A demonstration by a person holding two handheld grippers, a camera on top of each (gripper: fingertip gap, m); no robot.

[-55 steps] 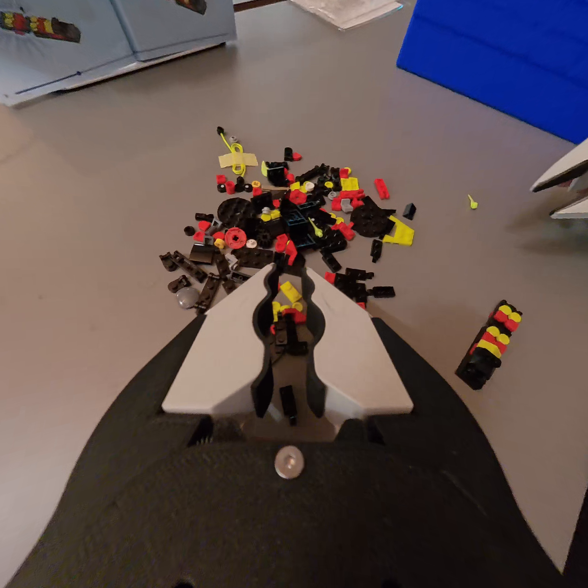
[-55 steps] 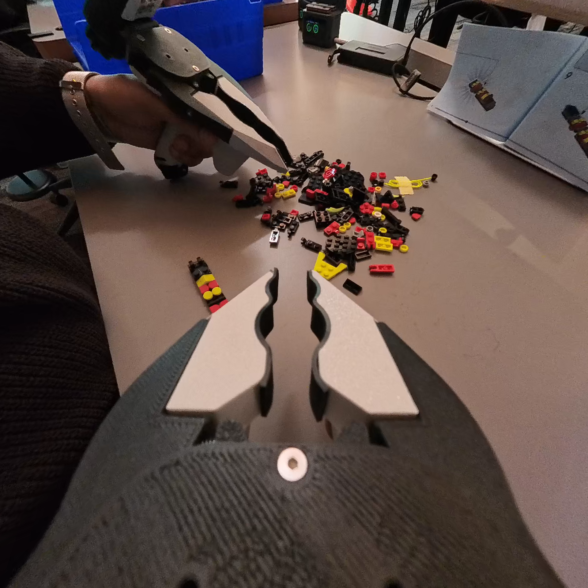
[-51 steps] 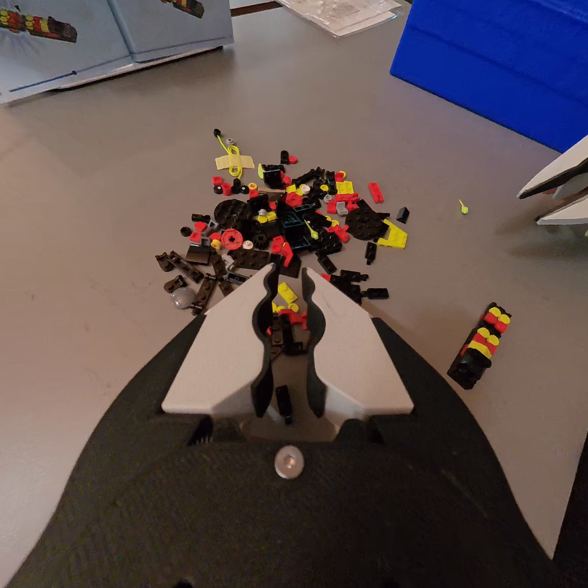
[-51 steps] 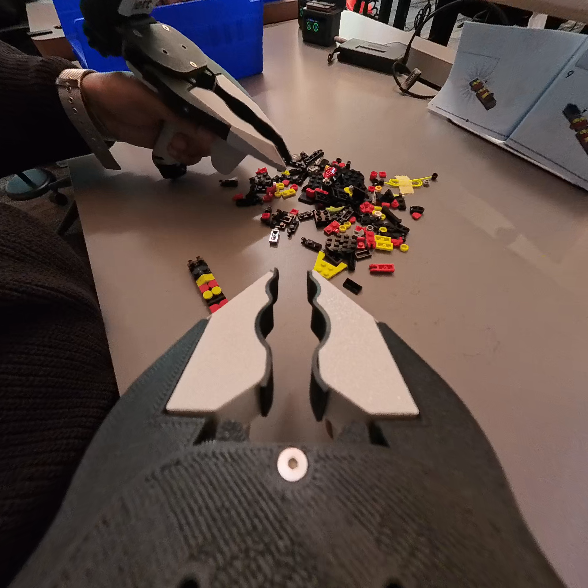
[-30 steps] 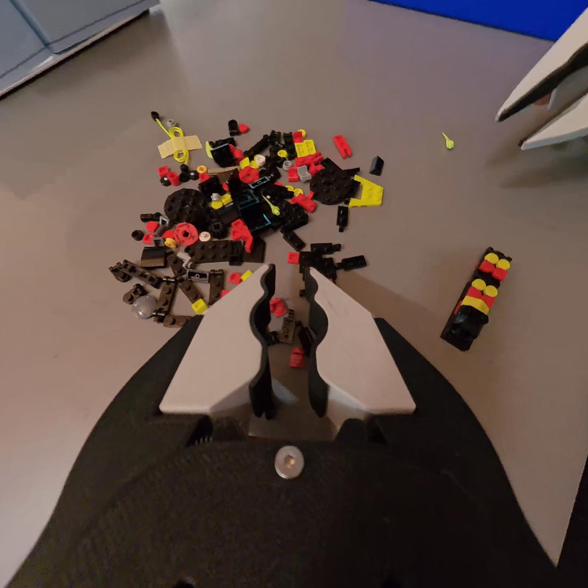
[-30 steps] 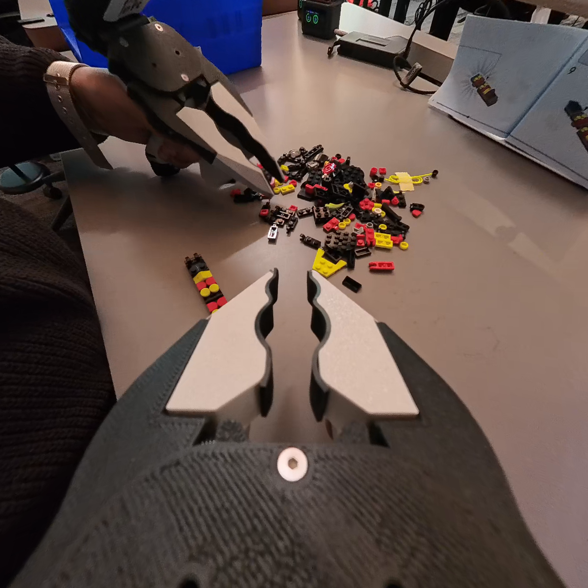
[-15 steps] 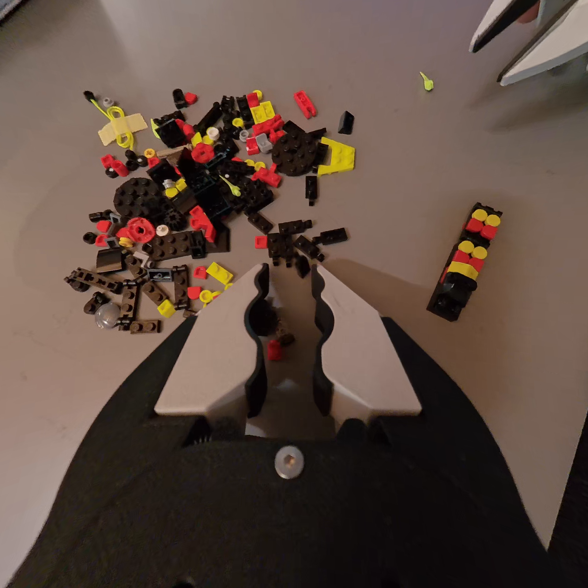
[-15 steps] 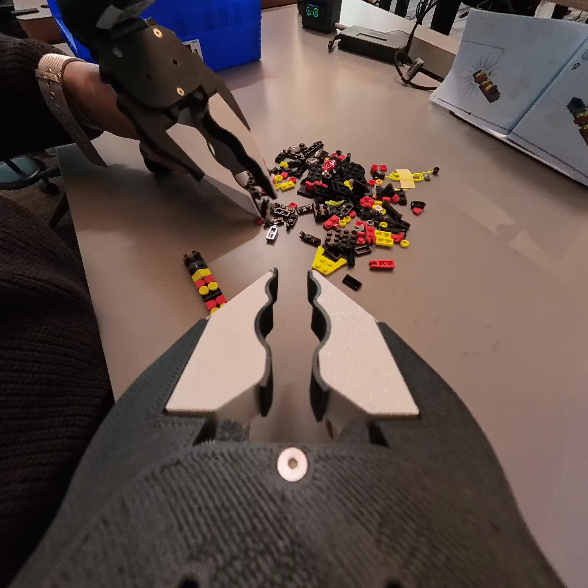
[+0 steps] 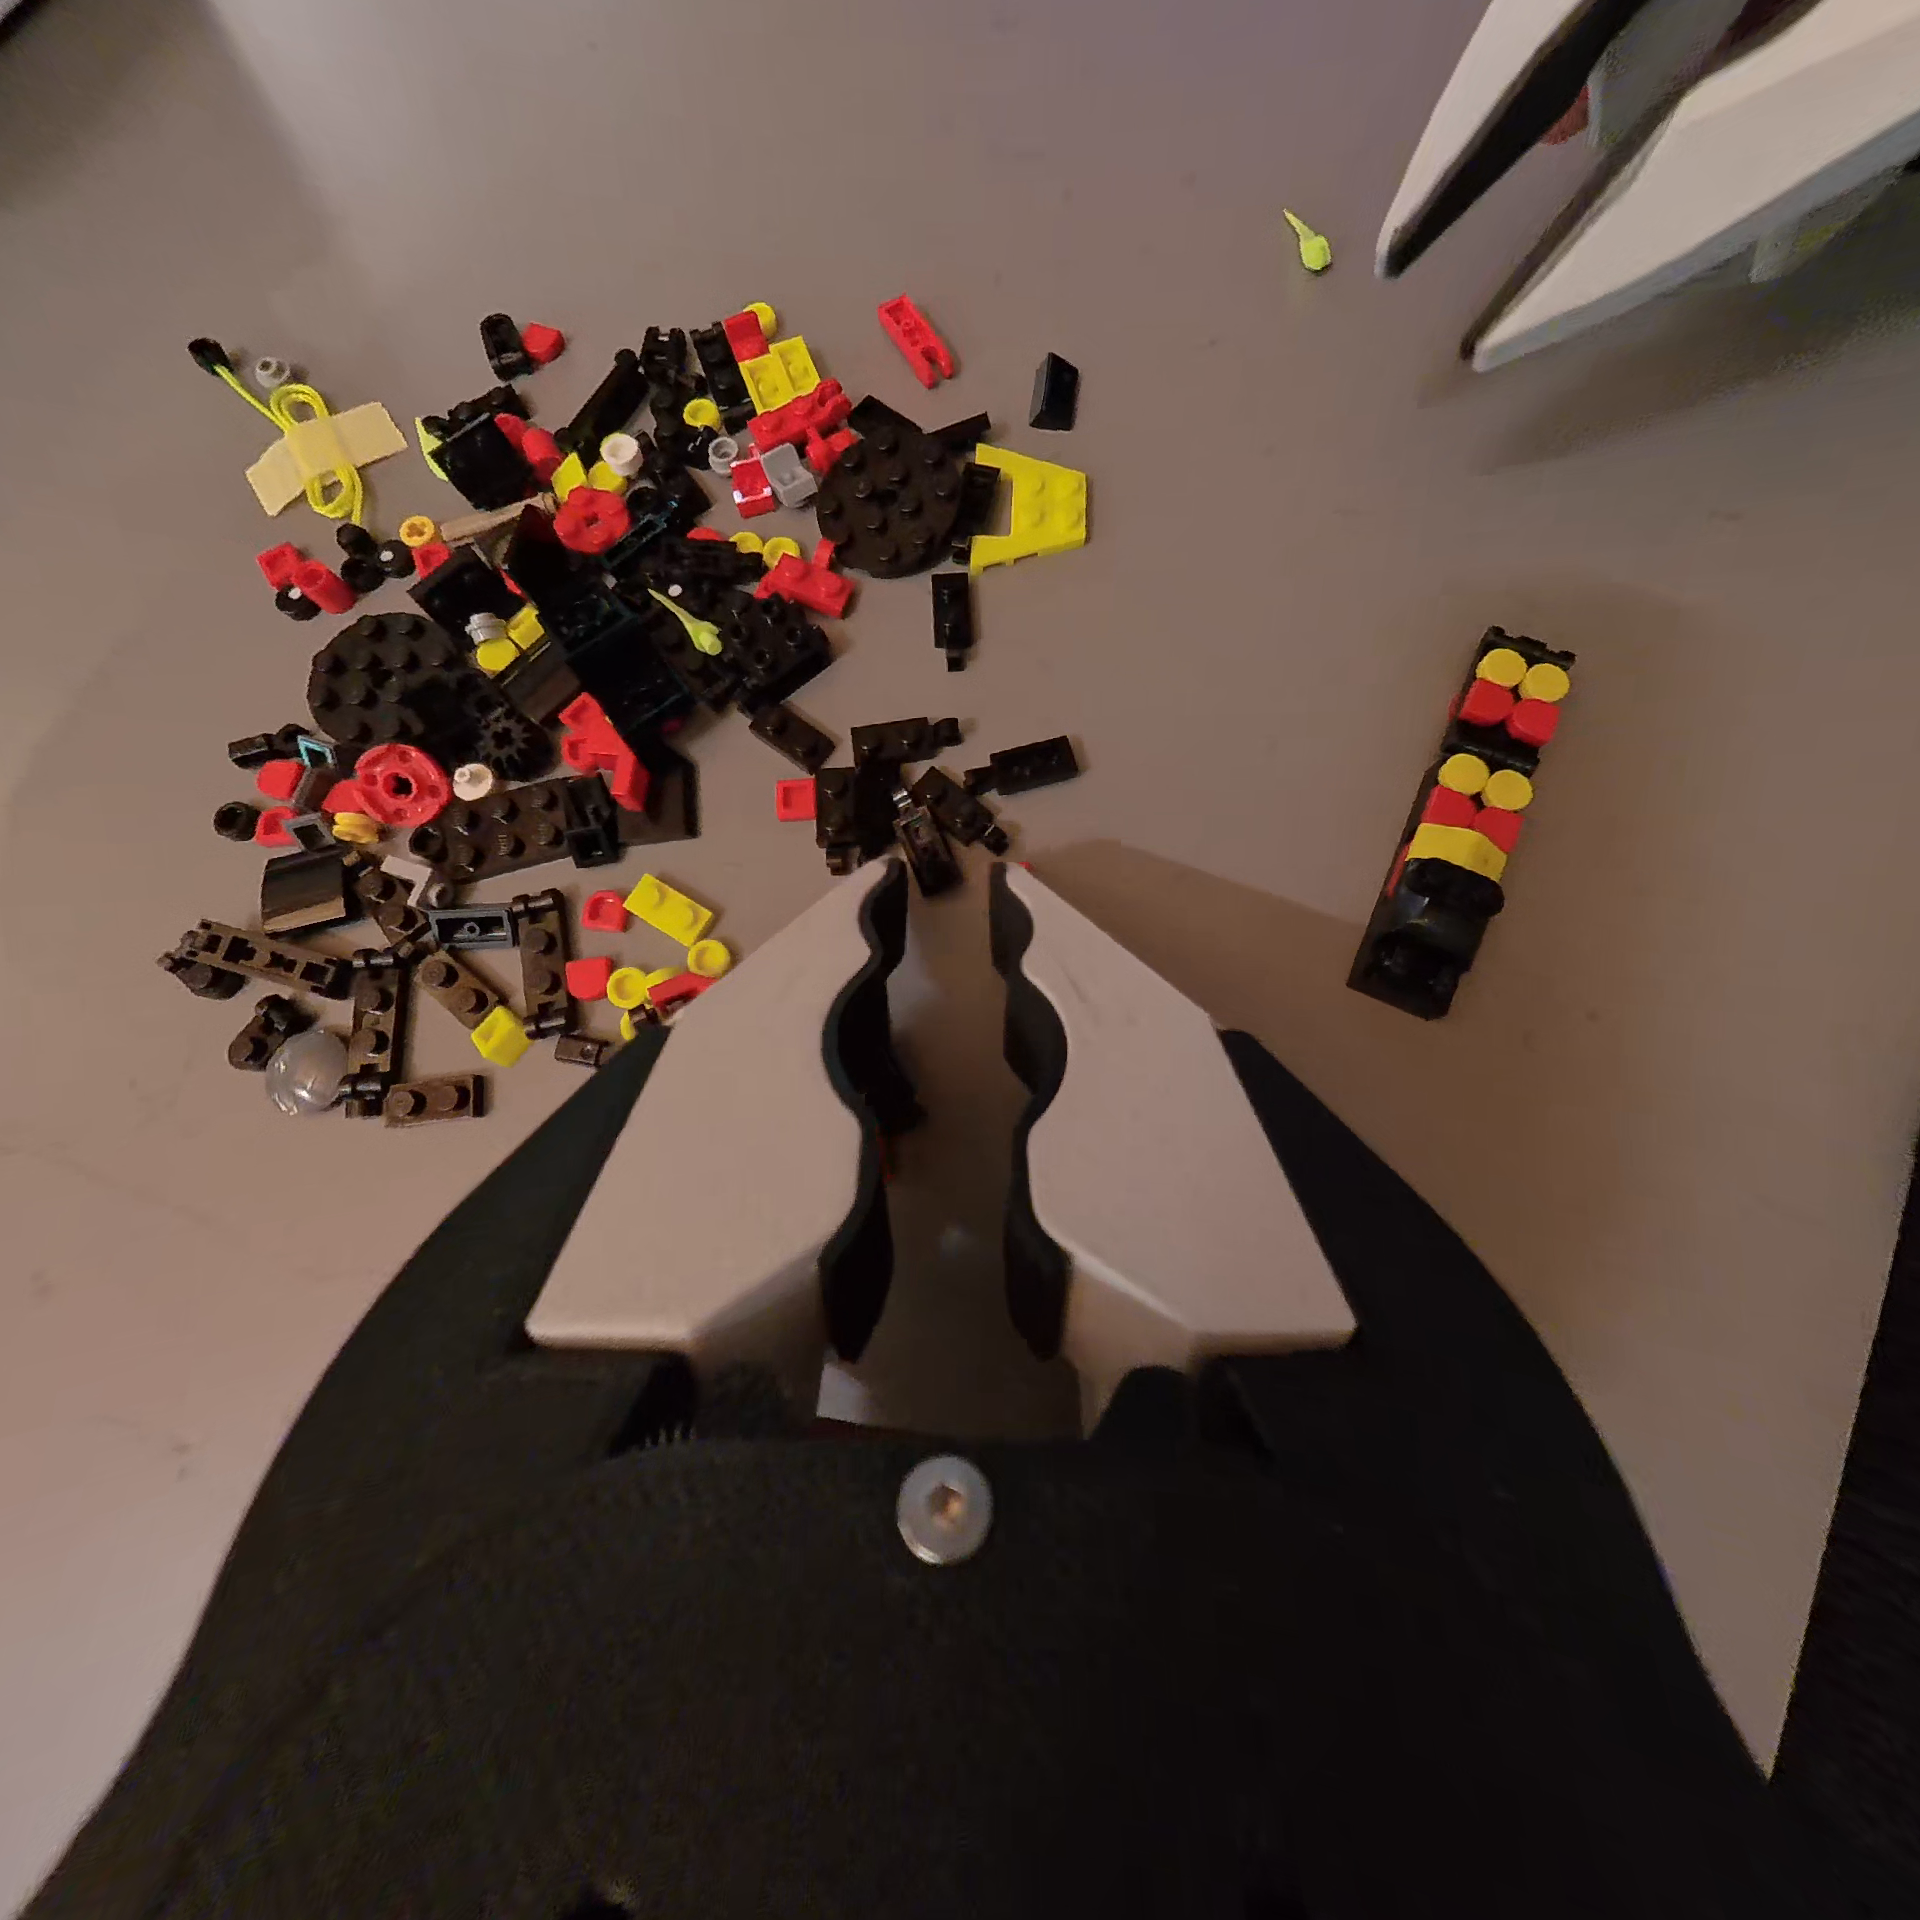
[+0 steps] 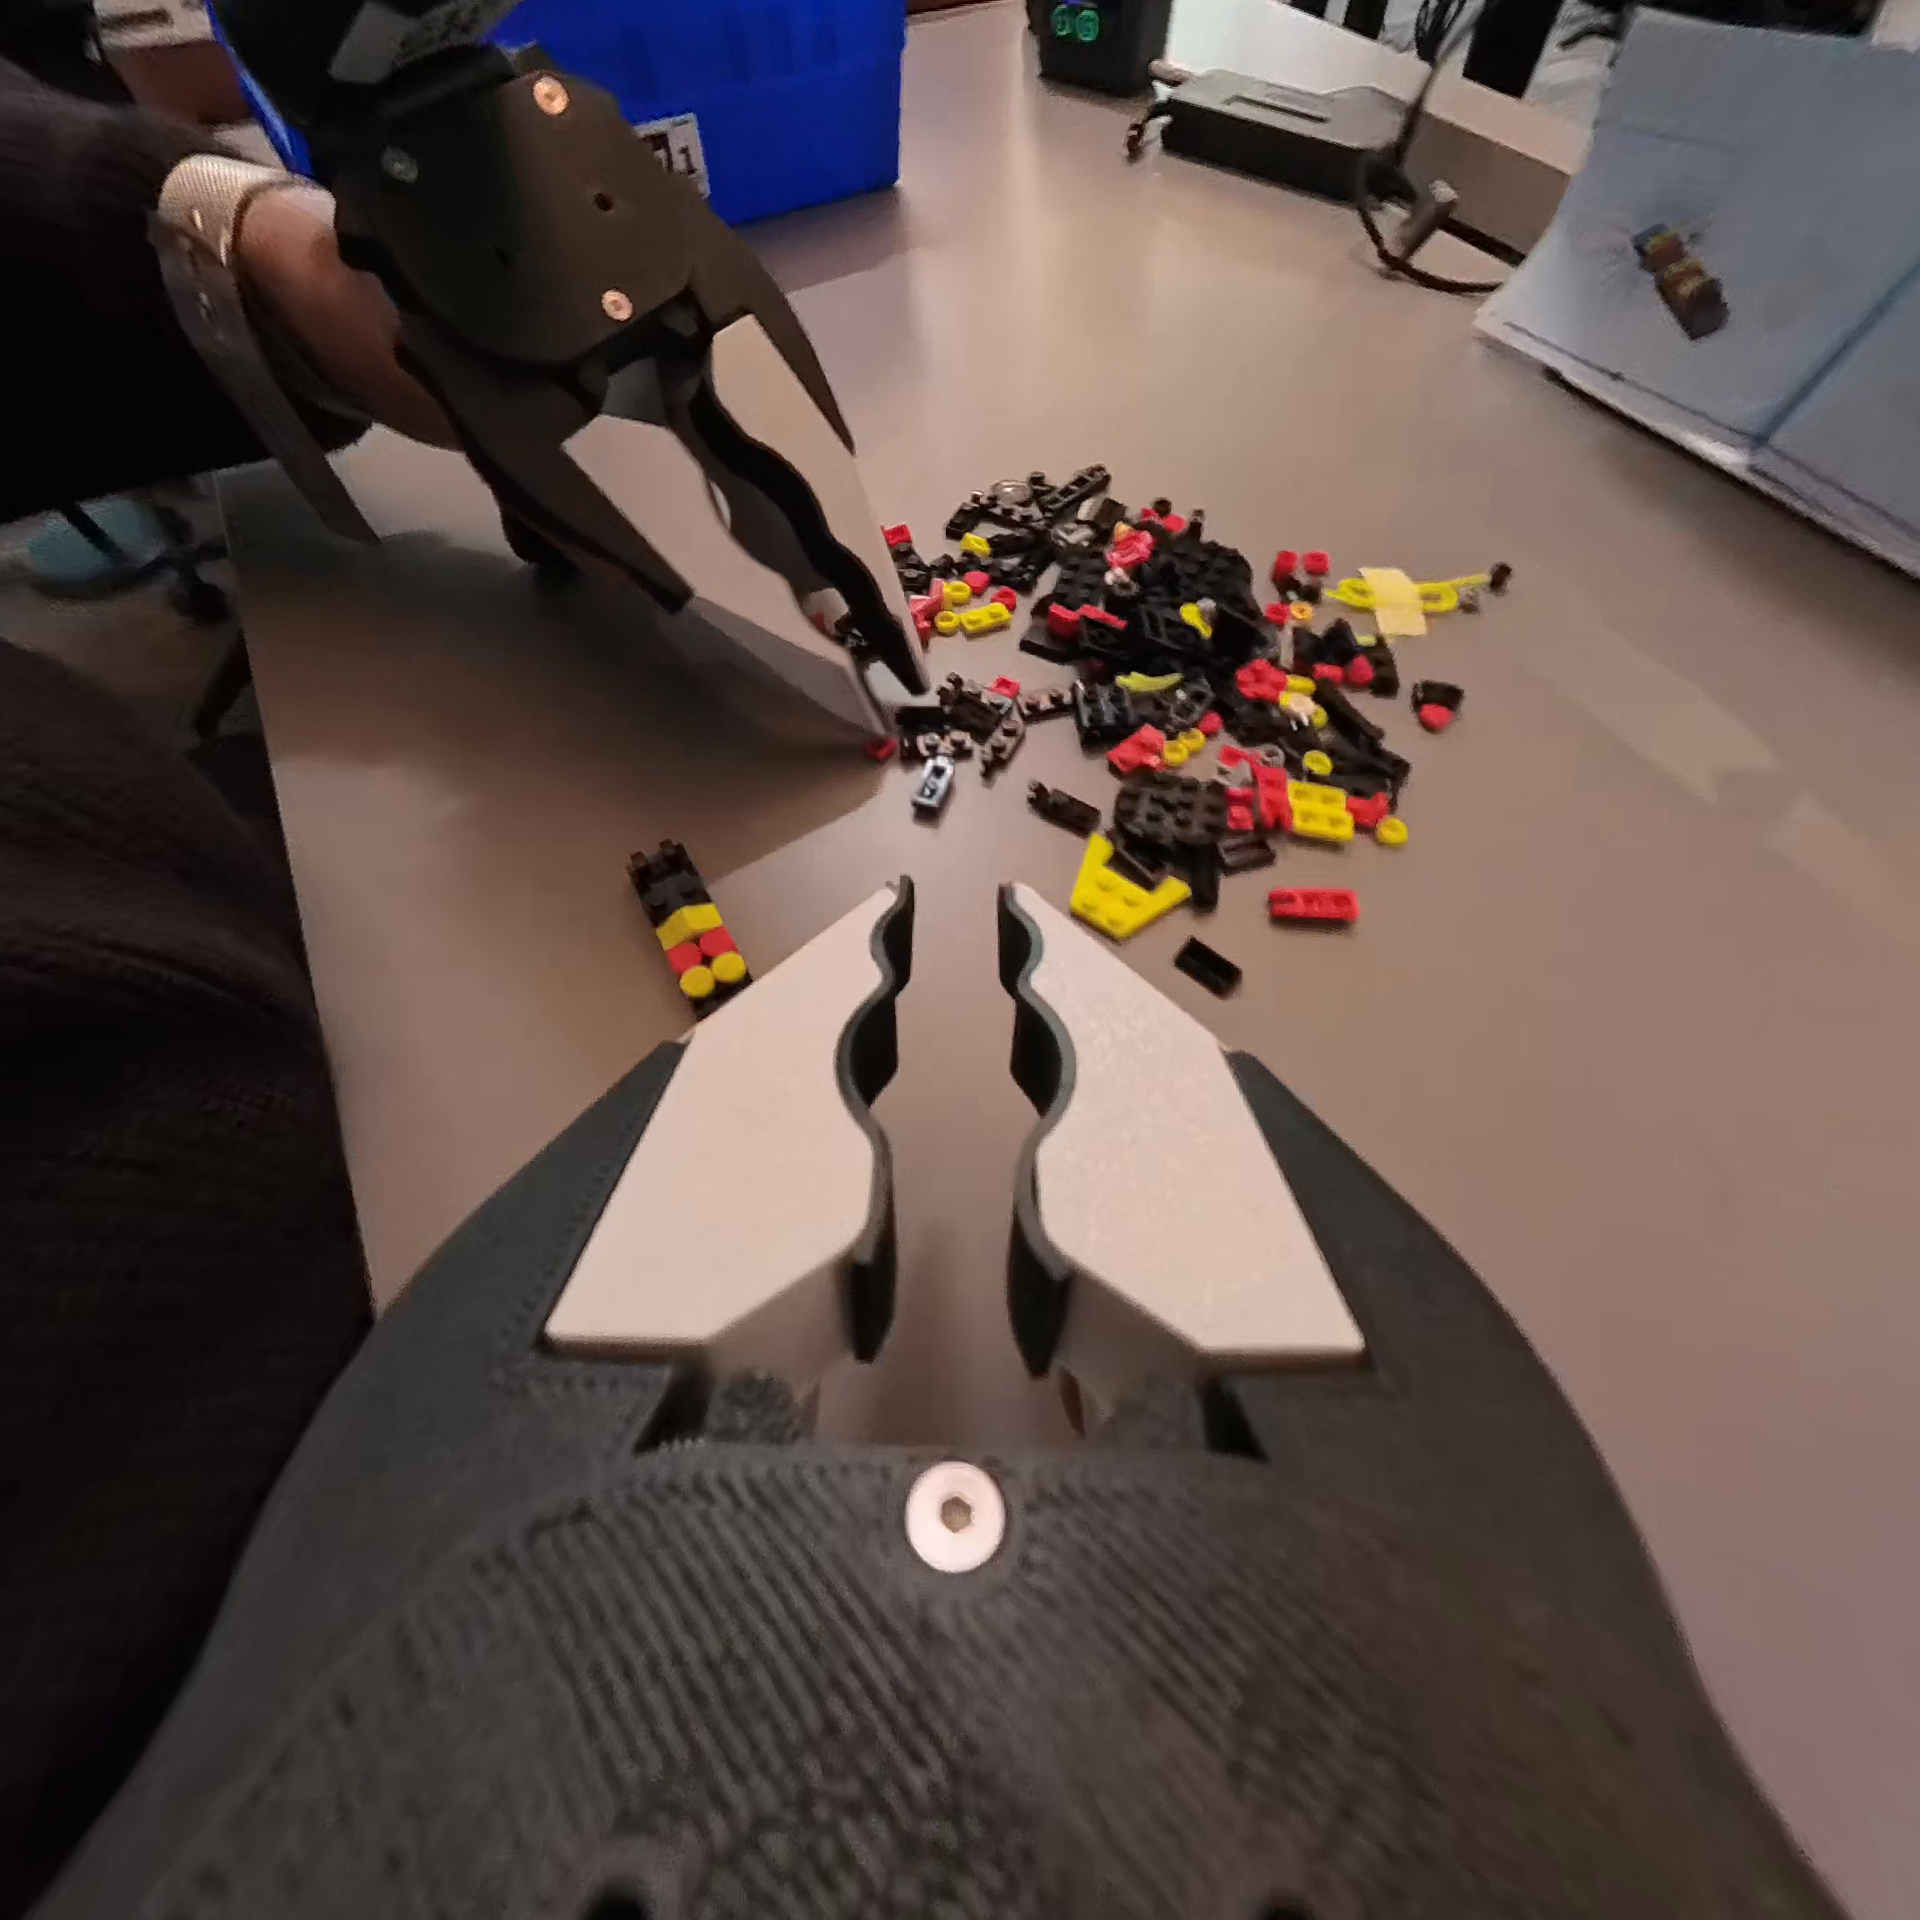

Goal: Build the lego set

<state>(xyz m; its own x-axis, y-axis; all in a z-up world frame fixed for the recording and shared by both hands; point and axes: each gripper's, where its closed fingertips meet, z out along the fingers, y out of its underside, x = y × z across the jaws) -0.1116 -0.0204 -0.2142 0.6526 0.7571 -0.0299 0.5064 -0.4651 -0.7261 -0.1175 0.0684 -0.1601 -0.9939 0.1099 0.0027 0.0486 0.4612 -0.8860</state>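
A pile of loose black, red and yellow lego pieces (image 9: 623, 623) lies on the grey table; it also shows in the right wrist view (image 10: 1174, 675). A partly built black, red and yellow stack (image 9: 1465, 821) lies apart from the pile, also seen in the right wrist view (image 10: 691, 935). My left gripper (image 9: 945, 868) is open, tilted steeply down, with its tips at the pile's near edge. A small dark piece (image 9: 928, 847) lies between the tips. The left gripper also shows in the right wrist view (image 10: 883, 707). My right gripper (image 10: 954, 891) is open and empty, above the table beside the stack.
An open pale blue instruction booklet (image 10: 1766, 260) lies at the far right. A blue bin (image 10: 748, 94) and a black device with cables (image 10: 1299, 114) stand at the back. A person's dark sleeve (image 10: 135, 1039) is at the left. A small lime stud (image 9: 1311, 247) lies alone. There is about 11 centimetres between the tips of the two grippers. The right tips stand about 10 centimetres off the small lime stud (image 9: 1311, 247).
My left gripper has drawn back from the pile's middle to its near edge, tilted downward and come low to the table. My right gripper has hardly moved.
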